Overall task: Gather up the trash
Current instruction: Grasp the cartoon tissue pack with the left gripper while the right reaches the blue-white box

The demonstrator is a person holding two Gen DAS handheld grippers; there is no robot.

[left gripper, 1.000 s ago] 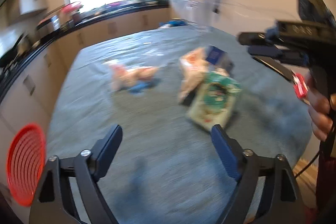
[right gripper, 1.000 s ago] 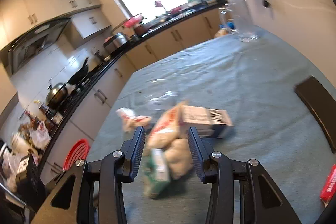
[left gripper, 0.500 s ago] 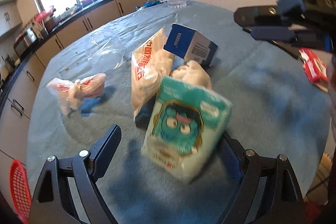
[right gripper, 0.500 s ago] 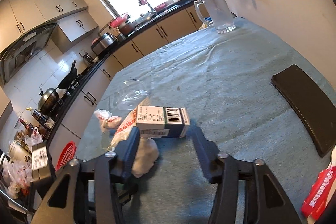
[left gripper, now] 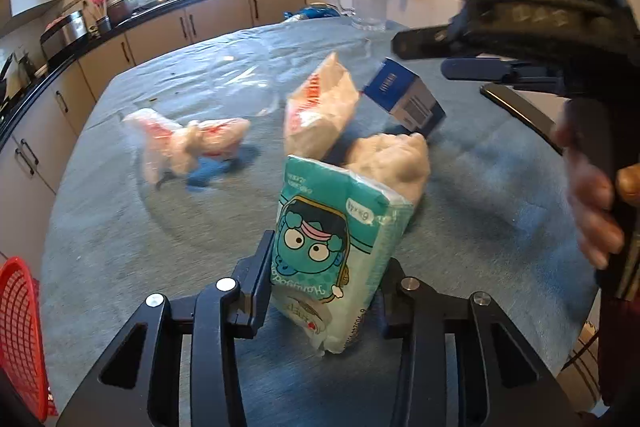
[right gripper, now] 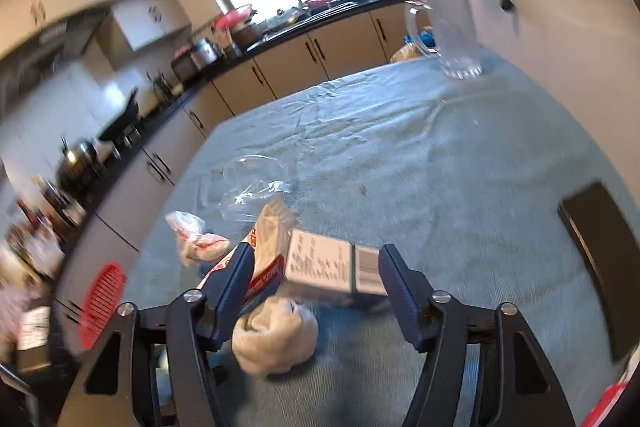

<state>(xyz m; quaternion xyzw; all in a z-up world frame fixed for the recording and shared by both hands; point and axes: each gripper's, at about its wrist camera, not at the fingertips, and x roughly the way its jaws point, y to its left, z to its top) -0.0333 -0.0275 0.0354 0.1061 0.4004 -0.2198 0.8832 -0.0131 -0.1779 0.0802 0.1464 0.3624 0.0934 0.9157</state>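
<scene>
L gripper (left gripper: 324, 283) closing on tissue pack (left gripper: 340, 247), upright on worktop (left gripper: 120, 235) just in front of paper wad (left gripper: 390, 159). Pack soft, light, prob. squashy; grip mid-sides. R gripper (right gripper: 314, 283) opening around box (right gripper: 332, 267), no contact.

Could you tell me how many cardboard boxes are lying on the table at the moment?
1: the blue-and-white box sits between the right gripper's opening jaws, beside the crumpled bags. The left gripper holds a soft tissue pack, not a box. Others may be hidden.
</scene>
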